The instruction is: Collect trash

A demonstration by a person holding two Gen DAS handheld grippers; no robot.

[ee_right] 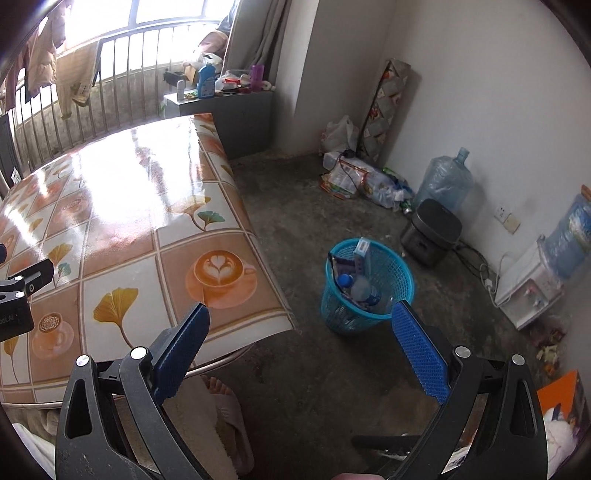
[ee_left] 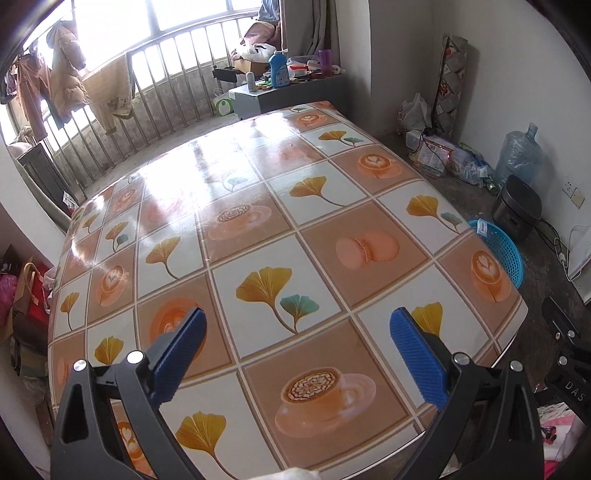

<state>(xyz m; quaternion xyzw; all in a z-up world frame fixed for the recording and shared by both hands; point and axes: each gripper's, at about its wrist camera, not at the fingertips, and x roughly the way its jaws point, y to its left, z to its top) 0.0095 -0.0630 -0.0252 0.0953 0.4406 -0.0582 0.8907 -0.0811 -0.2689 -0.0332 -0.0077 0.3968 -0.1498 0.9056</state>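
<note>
Now both claws stand apart and empty: left claw over the bare tabletop, right claw nearer the basket. Trash, a bottle included, sits in it at frame centre, on the floor beyond the tabletop's edge.

I see daylight from the barred window glaring off the tiled-pattern surface, with white walls and a bare concrete floor.

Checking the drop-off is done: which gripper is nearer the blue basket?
Right. The right gripper hangs off the table edge, facing the blue basket; the left gripper sits over the table, basket beyond its far side.
</note>
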